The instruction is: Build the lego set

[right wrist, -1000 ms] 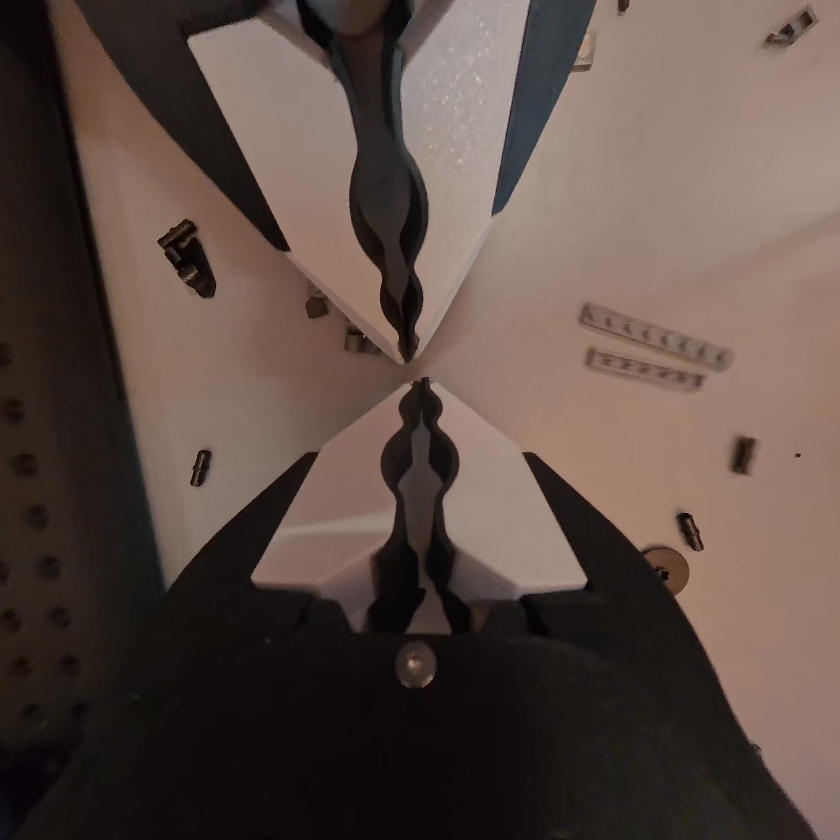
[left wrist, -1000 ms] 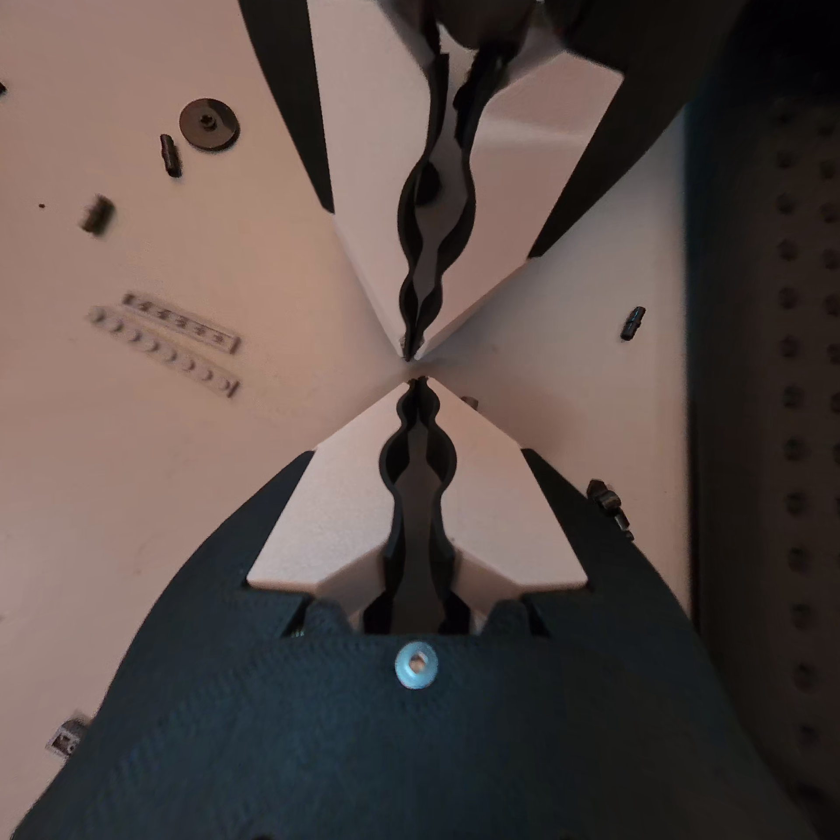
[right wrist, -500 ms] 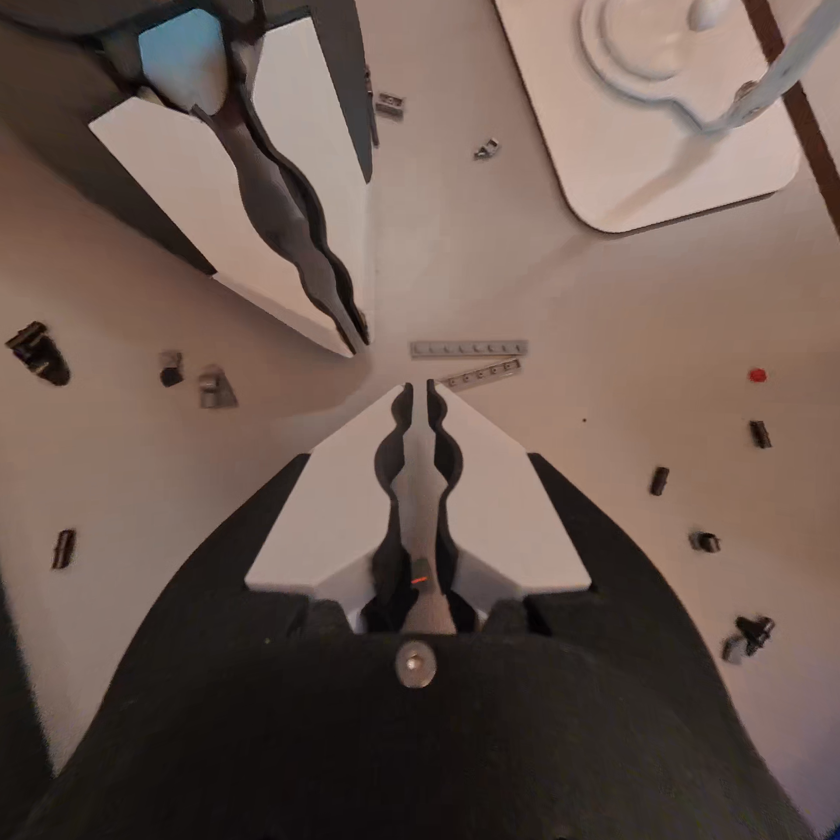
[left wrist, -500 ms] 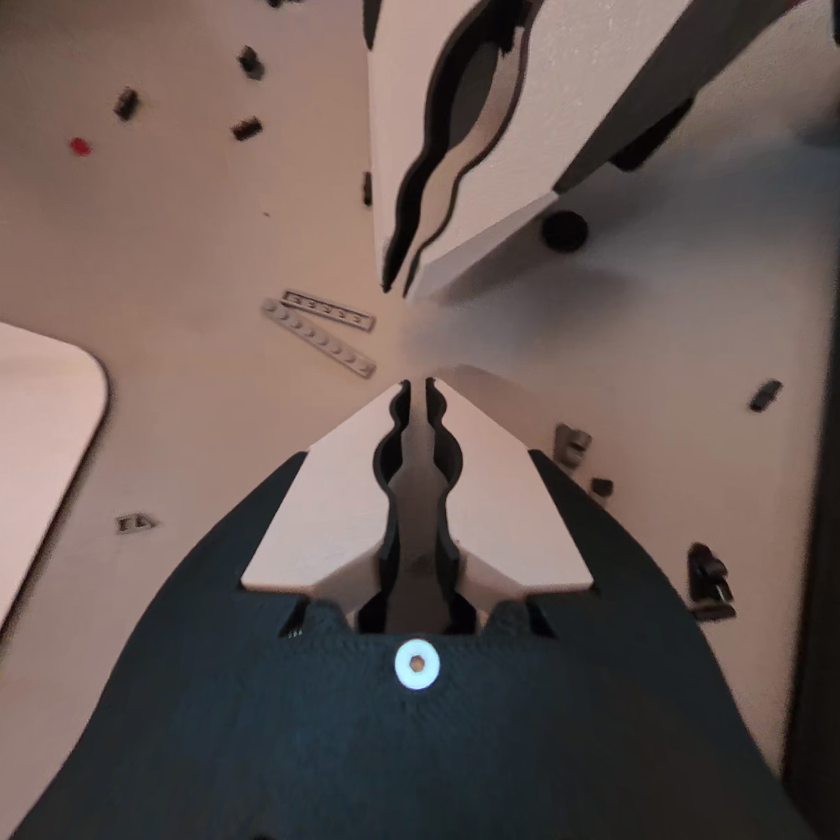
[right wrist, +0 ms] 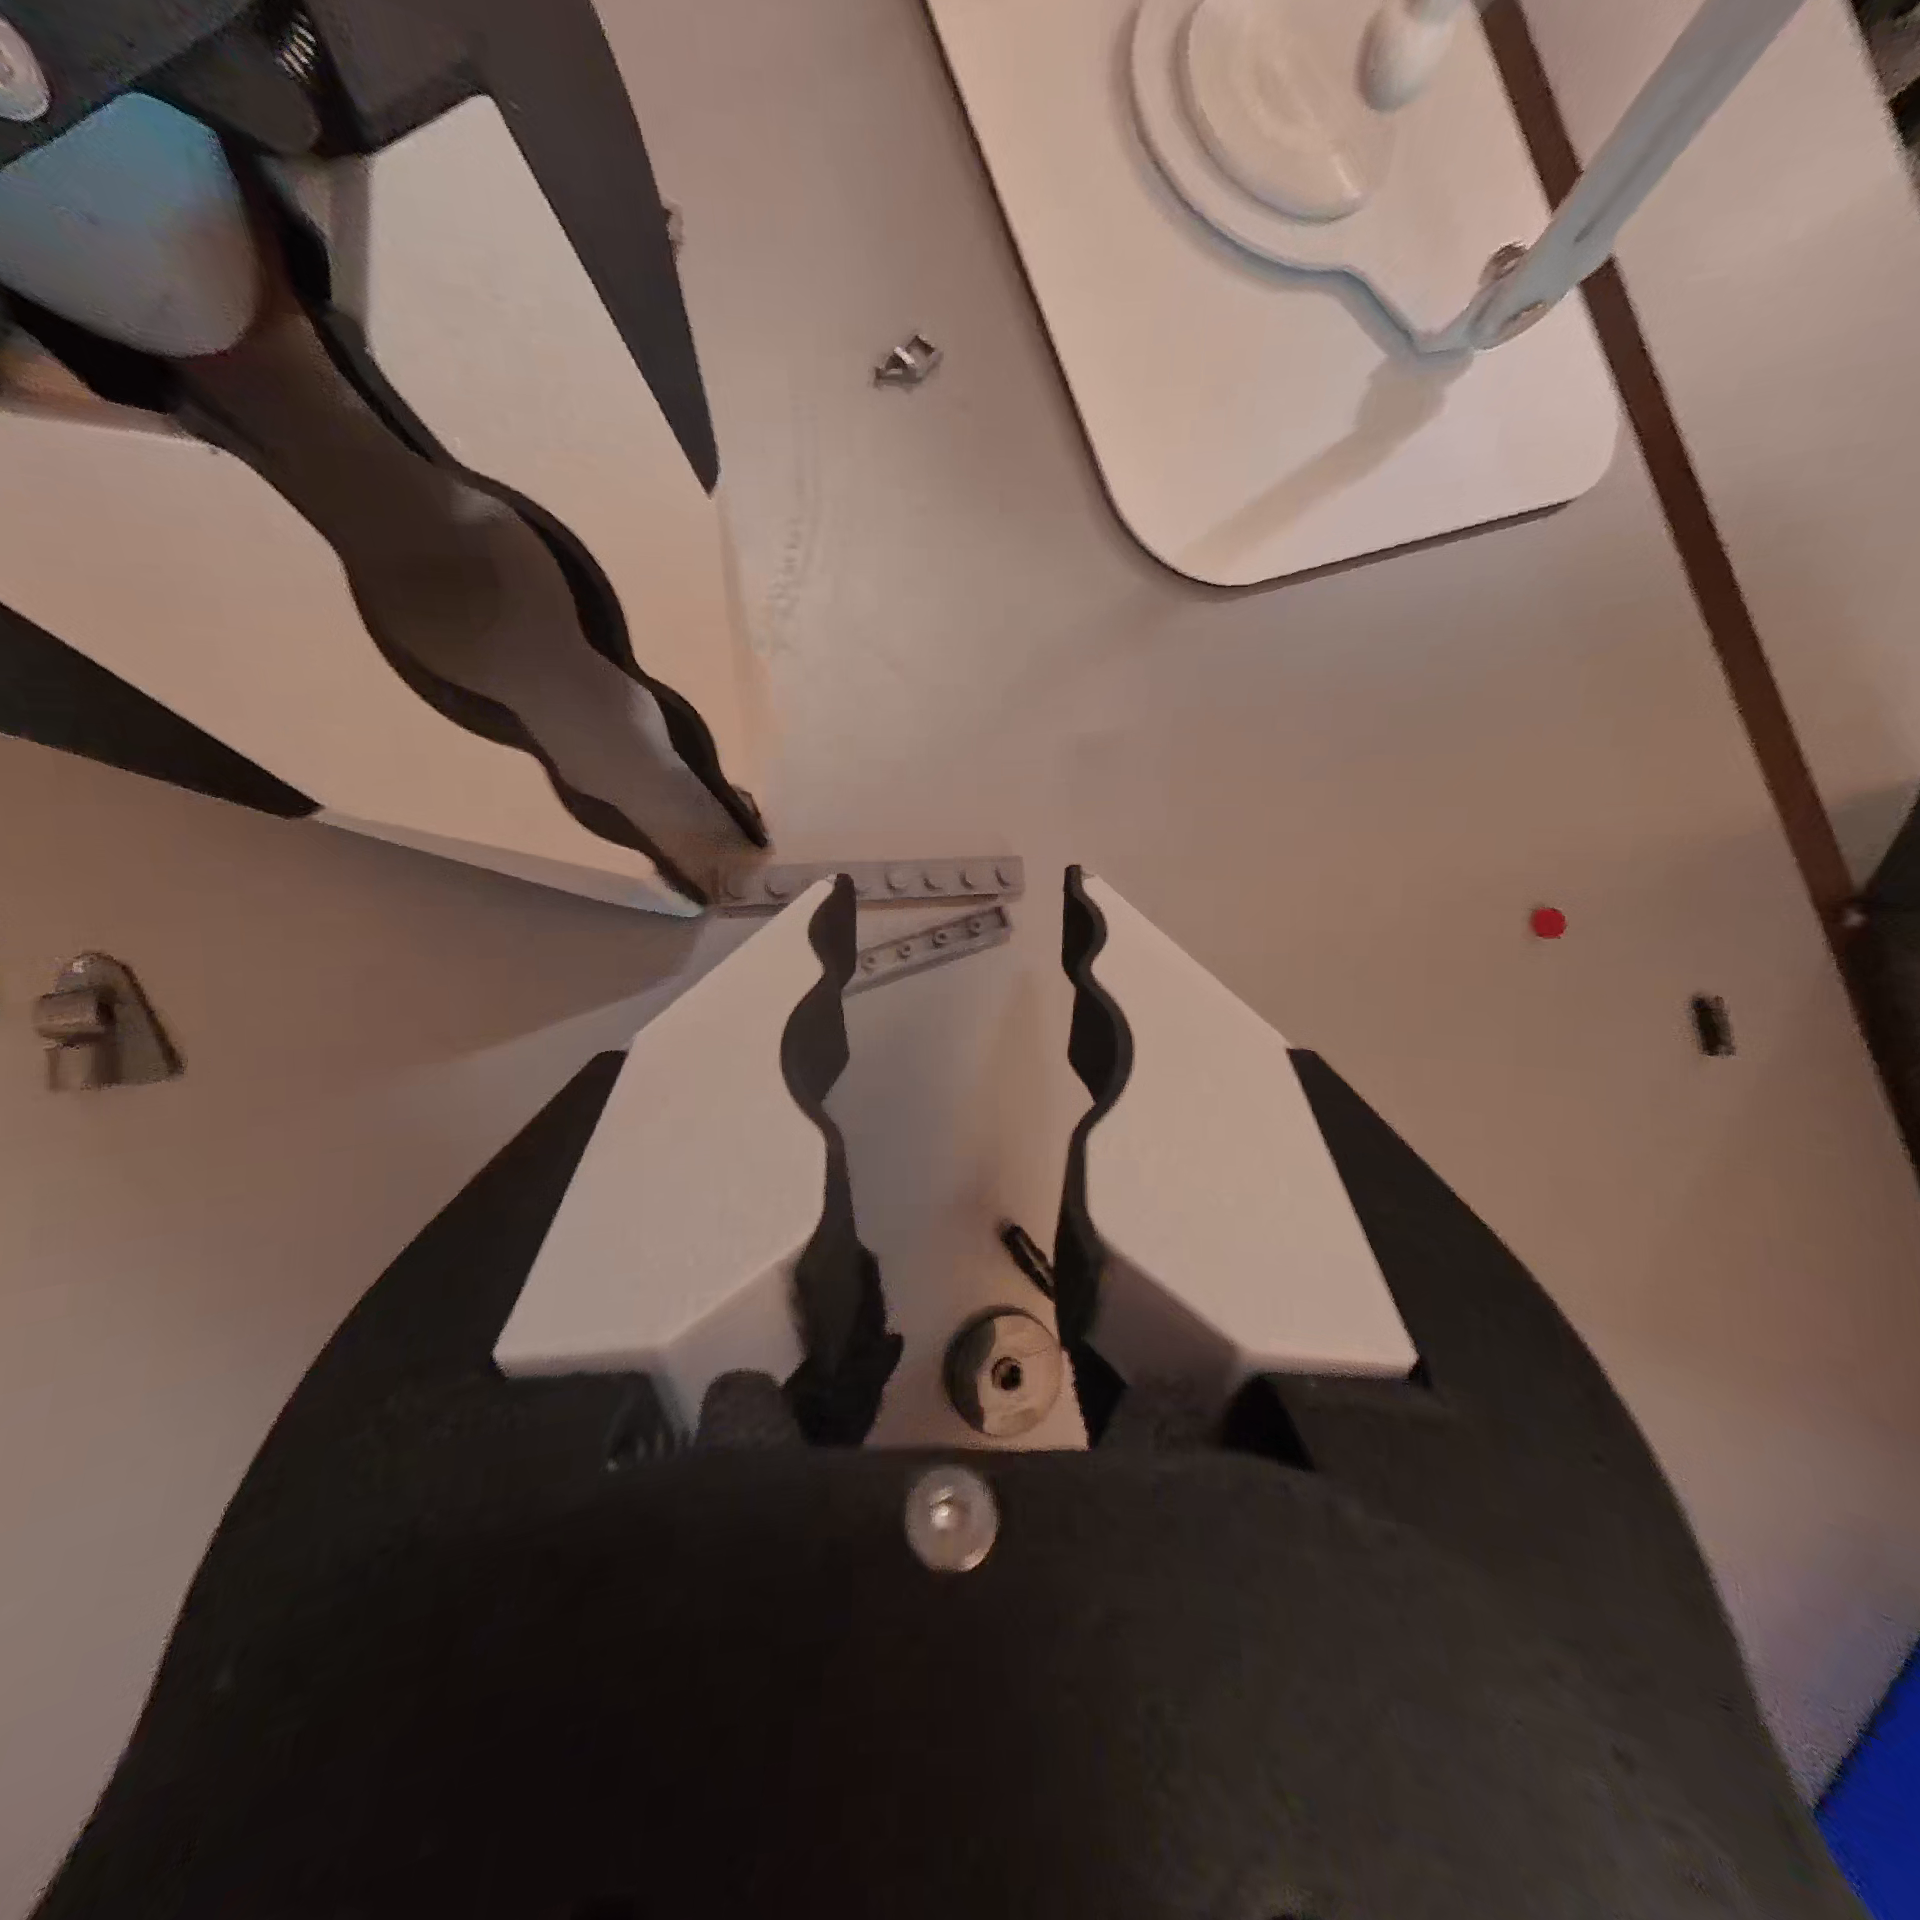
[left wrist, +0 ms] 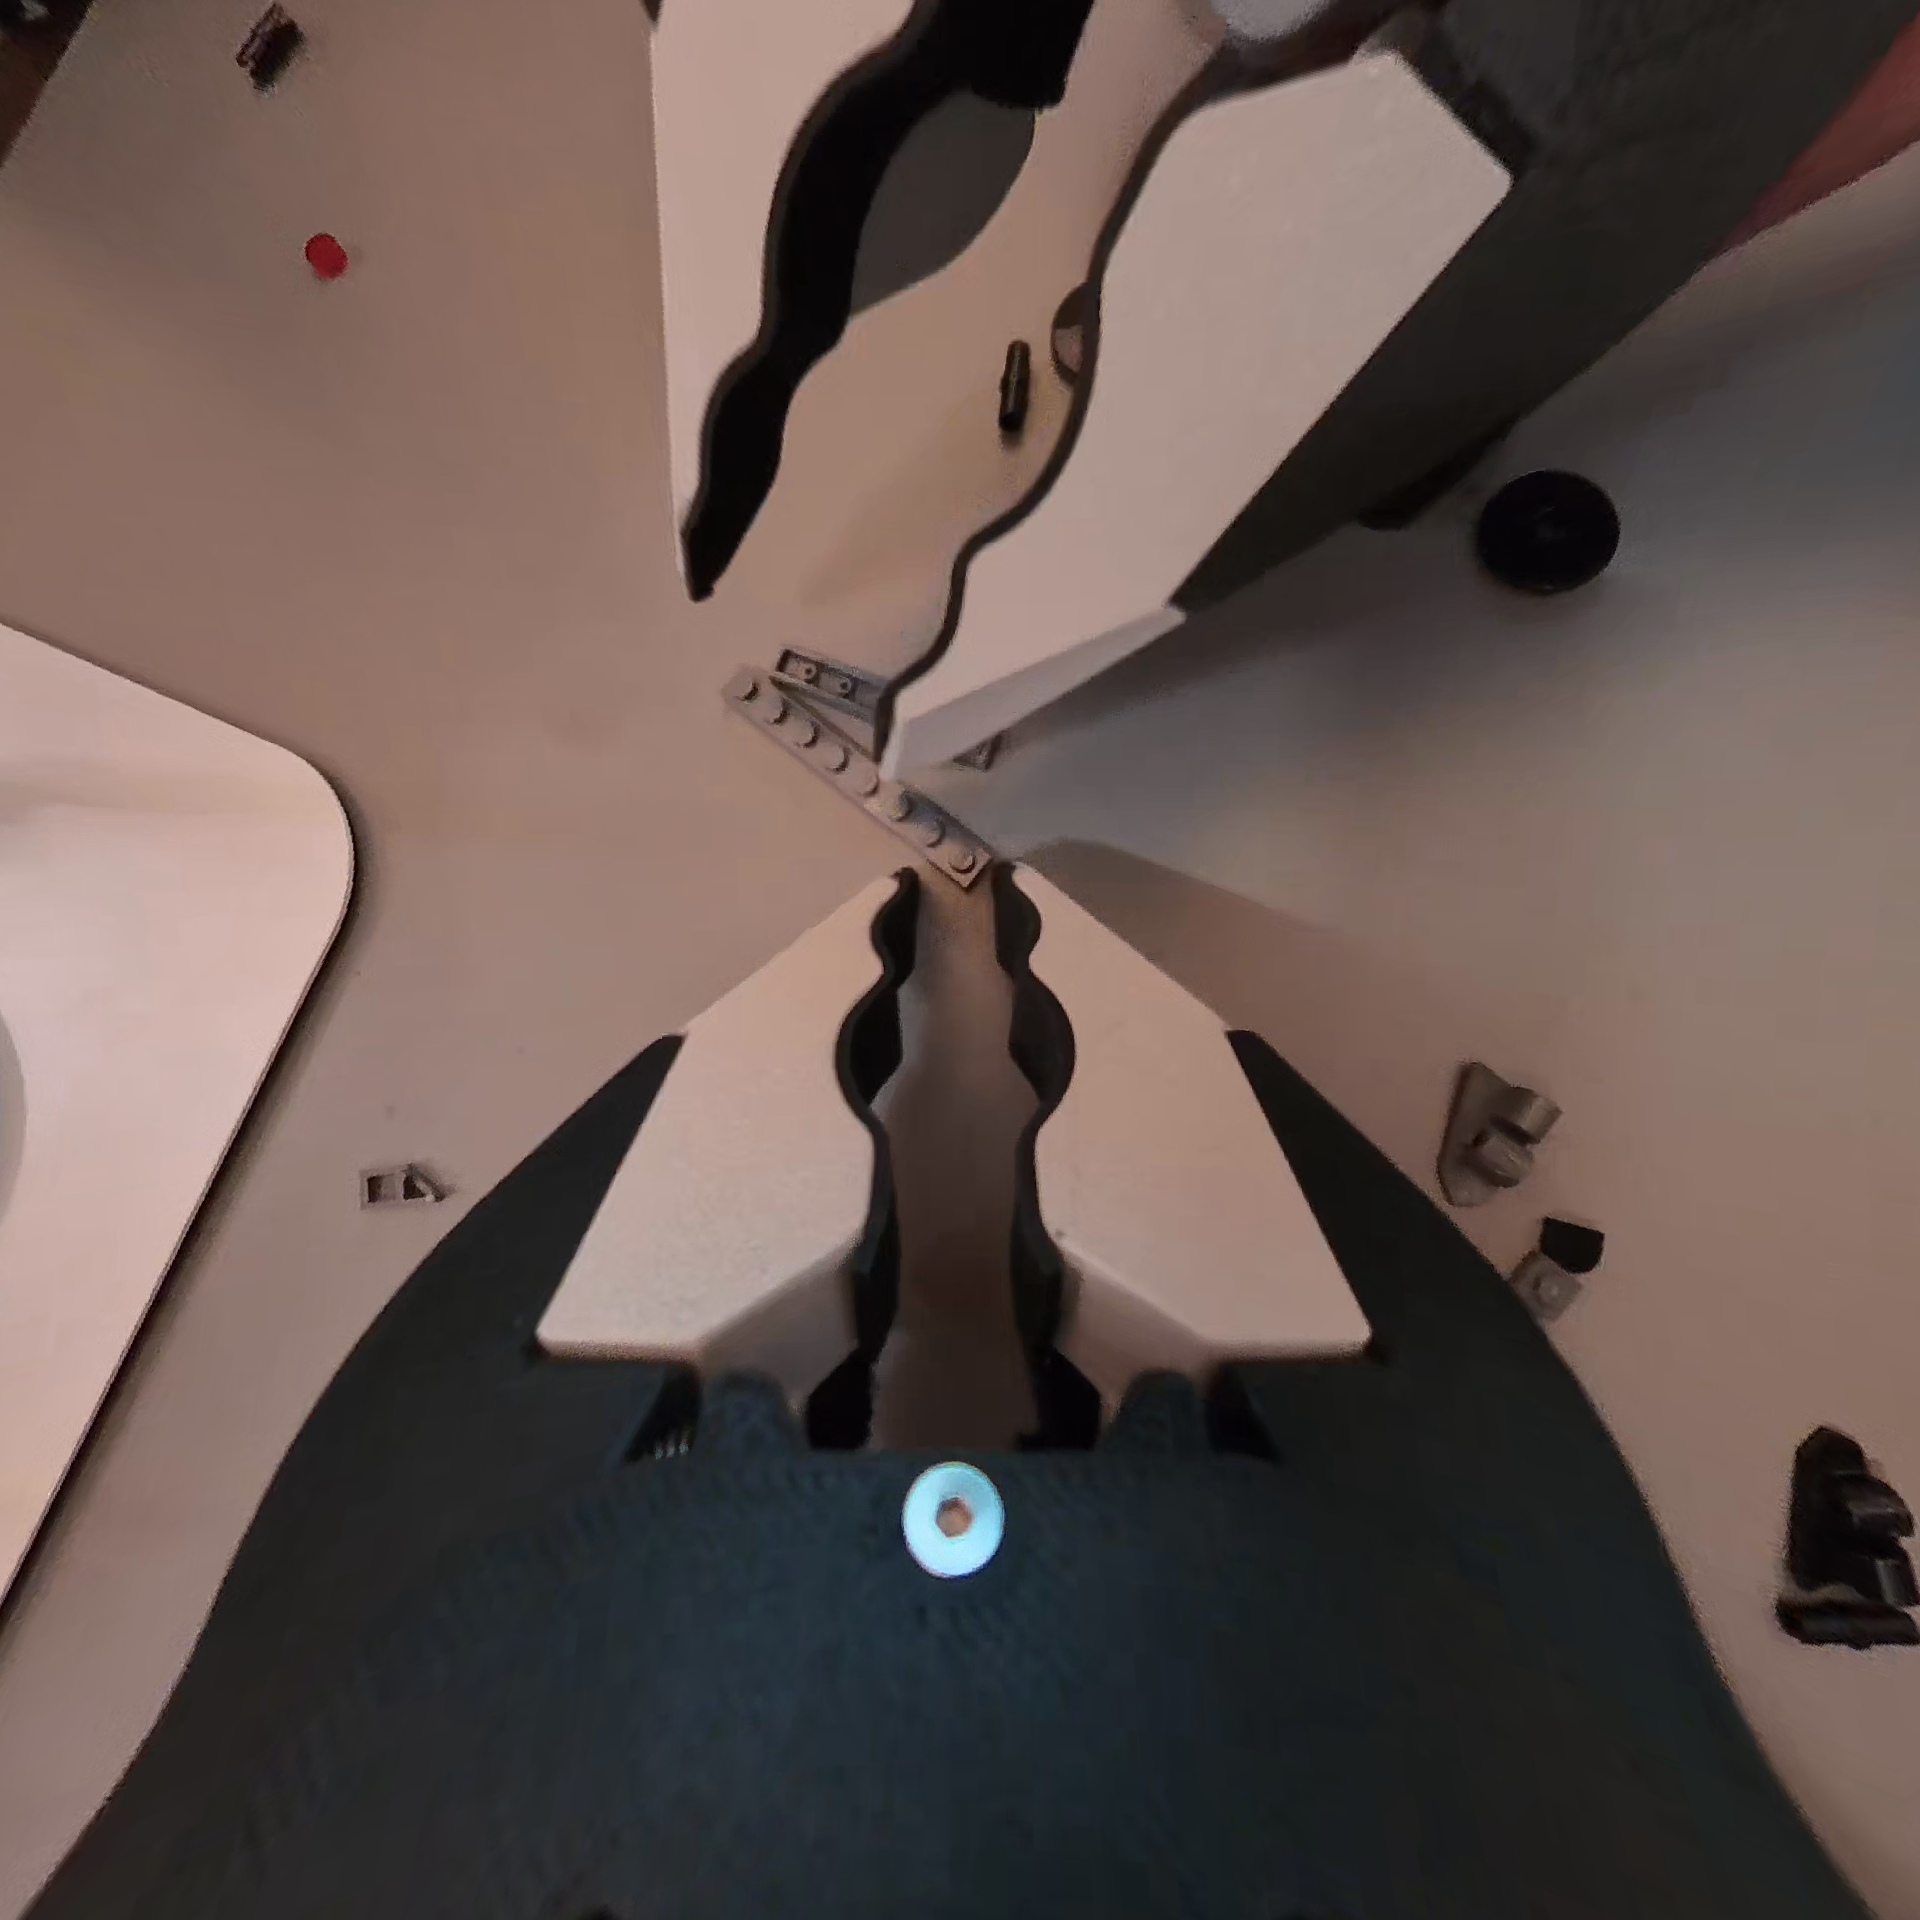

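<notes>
Two grey lego plates lie flat on the pale table. The long plate [left wrist: 852,774] [right wrist: 935,878] runs between both grippers. The short plate [left wrist: 831,675] [right wrist: 935,940] lies beside it. My left gripper [left wrist: 953,876] is open by a narrow gap, with the long plate's near end between its tips; the right wrist view shows it [right wrist: 717,862] at that end. My right gripper [right wrist: 958,881] is open wide and empty. The short plate lies between its fingers and the long plate just past its tips. It also shows in the left wrist view [left wrist: 805,634].
A white rounded stand base [left wrist: 156,935] [right wrist: 1299,312] sits to one side. Loose parts lie around: a red stud [left wrist: 325,255] [right wrist: 1548,922], a black wheel [left wrist: 1548,530], a grey round piece [right wrist: 1003,1377], a black pin [left wrist: 1013,384], a grey bracket [left wrist: 1496,1132] [right wrist: 99,1023], a black part [left wrist: 1849,1558].
Both grippers were shut and tip to tip near the table edge. They have moved over to the two grey plates and opened, the right one much wider.
</notes>
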`<control>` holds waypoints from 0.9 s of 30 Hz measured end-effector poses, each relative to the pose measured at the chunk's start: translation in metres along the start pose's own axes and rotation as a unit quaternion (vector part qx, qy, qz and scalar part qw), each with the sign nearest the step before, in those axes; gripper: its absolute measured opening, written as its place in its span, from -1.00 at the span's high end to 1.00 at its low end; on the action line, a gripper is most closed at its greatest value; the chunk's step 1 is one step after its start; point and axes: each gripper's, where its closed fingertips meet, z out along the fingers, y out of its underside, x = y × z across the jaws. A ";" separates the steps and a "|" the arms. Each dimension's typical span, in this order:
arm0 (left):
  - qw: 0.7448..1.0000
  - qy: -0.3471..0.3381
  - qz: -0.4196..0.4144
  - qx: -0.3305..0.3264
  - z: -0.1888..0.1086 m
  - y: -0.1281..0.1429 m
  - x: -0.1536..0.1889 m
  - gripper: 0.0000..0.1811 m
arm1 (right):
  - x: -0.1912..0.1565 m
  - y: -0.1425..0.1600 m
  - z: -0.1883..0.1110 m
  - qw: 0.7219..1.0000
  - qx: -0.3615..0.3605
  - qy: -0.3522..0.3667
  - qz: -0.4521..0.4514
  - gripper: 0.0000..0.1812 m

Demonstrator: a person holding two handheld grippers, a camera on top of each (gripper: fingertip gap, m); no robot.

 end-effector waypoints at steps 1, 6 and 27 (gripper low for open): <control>1.000 0.000 0.003 0.000 0.000 0.000 0.000 0.90 | -0.003 0.001 0.002 1.000 -0.005 -0.006 0.001 0.59; 1.000 0.002 0.010 -0.005 0.000 0.001 0.002 0.95 | -0.015 0.005 0.009 0.999 -0.022 -0.029 0.001 0.67; 0.994 0.095 0.052 -0.027 -0.017 0.018 0.035 0.97 | -0.048 0.017 -0.008 0.995 -0.051 -0.088 -0.016 1.00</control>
